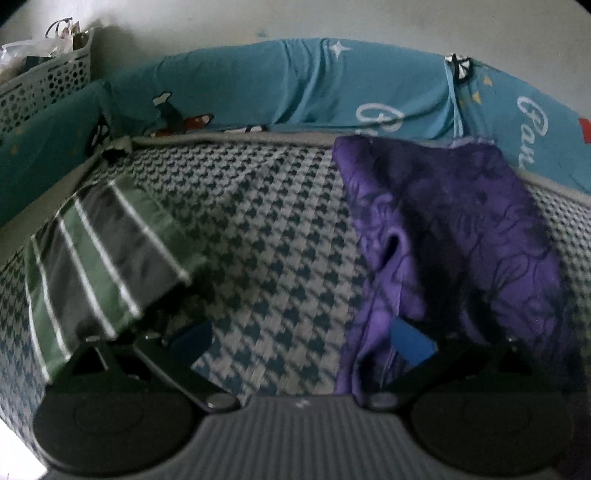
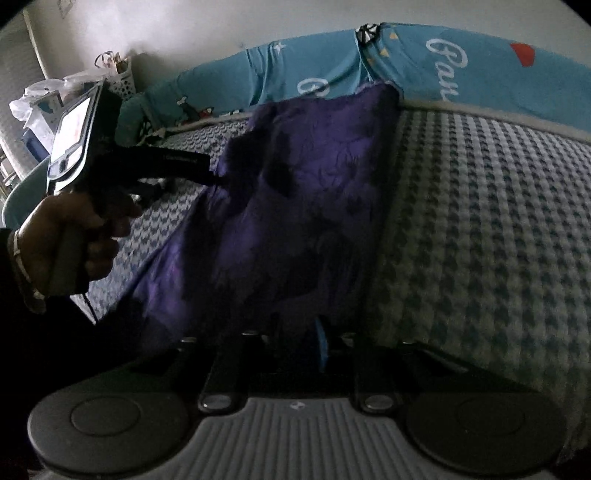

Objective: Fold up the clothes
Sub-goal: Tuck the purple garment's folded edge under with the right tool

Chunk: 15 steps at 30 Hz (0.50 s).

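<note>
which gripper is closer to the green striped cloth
Left. The left gripper has the green striped cloth right beside its left finger. The right gripper is over the purple garment, with the striped cloth out of its view.

Bedroom in a home: bed w/ houndstooth cover, teal cartoon-print bumper cushions along a plain white wall, perforated plastic basket of odds & ends in the corner.
</note>
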### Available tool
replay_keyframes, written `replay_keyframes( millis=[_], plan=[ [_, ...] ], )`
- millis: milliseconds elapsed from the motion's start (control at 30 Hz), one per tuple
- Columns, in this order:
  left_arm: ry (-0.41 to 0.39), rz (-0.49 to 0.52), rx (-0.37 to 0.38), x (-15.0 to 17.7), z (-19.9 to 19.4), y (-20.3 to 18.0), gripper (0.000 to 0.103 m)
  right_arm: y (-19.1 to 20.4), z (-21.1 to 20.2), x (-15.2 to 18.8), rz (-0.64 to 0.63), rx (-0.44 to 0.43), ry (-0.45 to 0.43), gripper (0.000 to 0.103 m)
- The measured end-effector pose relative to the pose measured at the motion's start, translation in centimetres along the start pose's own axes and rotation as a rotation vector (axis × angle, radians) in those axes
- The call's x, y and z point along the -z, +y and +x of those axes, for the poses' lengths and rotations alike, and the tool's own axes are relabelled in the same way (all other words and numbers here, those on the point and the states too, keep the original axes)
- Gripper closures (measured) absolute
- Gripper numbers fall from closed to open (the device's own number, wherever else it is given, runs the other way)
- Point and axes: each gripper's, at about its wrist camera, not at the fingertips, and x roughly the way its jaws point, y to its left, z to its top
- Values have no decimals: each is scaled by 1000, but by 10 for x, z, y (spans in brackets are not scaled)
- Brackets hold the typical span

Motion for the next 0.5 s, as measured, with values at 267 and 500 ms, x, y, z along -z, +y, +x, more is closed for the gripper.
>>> replay_keyframes(
  millis=[267, 500],
  plan=[
    [29, 11, -32, -13, 24, -1, 0, -23, 19, -45, -20, -17, -56, 76],
    [77, 24, -45, -16, 50, -3, 0, -51, 54, -92, 73, -34, -90, 74]
  ],
)
